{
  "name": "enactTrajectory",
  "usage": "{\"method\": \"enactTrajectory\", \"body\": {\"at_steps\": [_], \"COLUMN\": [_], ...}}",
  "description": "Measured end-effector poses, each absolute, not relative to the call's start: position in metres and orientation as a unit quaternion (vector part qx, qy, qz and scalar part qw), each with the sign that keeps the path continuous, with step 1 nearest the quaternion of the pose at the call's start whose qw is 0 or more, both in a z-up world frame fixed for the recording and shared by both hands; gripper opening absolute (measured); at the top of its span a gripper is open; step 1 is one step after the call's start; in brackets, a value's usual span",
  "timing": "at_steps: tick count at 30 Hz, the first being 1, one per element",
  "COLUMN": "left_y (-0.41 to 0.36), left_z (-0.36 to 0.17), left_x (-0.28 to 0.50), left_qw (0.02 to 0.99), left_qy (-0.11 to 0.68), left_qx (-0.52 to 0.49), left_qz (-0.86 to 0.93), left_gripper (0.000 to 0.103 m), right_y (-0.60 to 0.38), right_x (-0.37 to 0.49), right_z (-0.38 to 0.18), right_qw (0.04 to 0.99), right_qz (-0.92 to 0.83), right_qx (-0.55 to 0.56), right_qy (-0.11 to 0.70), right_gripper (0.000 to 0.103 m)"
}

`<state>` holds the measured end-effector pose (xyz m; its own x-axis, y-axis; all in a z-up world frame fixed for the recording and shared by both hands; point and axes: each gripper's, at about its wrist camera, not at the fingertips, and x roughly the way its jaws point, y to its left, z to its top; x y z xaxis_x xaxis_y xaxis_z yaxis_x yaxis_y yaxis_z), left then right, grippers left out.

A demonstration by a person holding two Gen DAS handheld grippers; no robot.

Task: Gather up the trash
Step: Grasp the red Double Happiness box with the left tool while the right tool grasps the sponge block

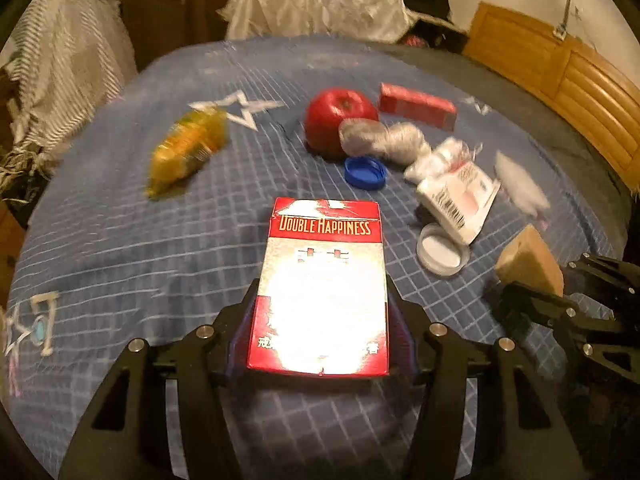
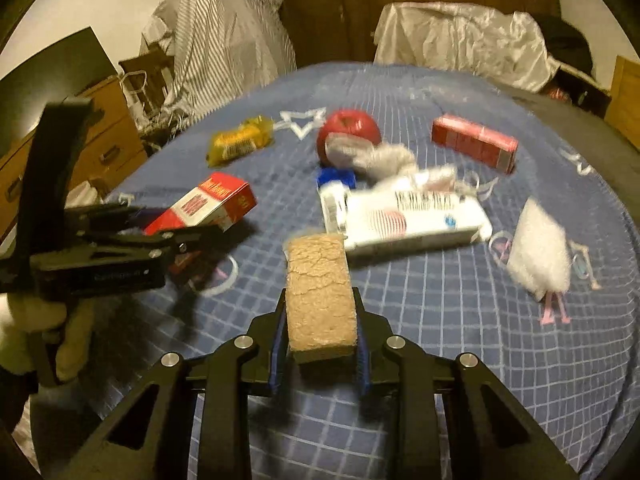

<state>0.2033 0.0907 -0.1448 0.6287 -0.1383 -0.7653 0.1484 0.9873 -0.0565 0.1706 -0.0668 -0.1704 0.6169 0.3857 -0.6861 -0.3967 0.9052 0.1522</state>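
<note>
Glossy cardboard cigarette pack, glare on its face. Rough, cracked, matt tan sponge block. Soft checked cloth bedsheet; varnished wood headboard; smooth plastic blue cap.

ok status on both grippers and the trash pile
Left gripper shut on red cigarette pack. Right gripper shut on tan sponge block. Apple, blue cap, wrappers still on bed. Nothing in the way.

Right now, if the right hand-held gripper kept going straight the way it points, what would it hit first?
Probably the white barcoded box, straight ahead of the right hand-held gripper and the brown sponge block it holds; depth is unclear.
</note>
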Motion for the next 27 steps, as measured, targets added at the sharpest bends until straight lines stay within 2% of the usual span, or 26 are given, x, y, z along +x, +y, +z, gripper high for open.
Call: {"method": "enactTrajectory", "body": {"at_steps": [15,27], "left_y": [0.162,0.165], "left_z": [-0.044,-0.003], "left_x": [0.116,0.089], "left_qw": [0.958,0.972], "left_qy": [0.276,0.212], "left_qx": [-0.044,-0.043], "left_qz": [0.067,0.094], "left_gripper": [0.055,0.055], "right_y": [0.013,0.036], "right_x": [0.149,0.108], "right_z": [-0.072,-0.011], "right_qw": [0.941,0.968], "right_qz": [0.238,0.201], "right_qx": [-0.005,-0.013], "right_qy": [0.239,0.148], "right_gripper": [0.029,0.029]}}
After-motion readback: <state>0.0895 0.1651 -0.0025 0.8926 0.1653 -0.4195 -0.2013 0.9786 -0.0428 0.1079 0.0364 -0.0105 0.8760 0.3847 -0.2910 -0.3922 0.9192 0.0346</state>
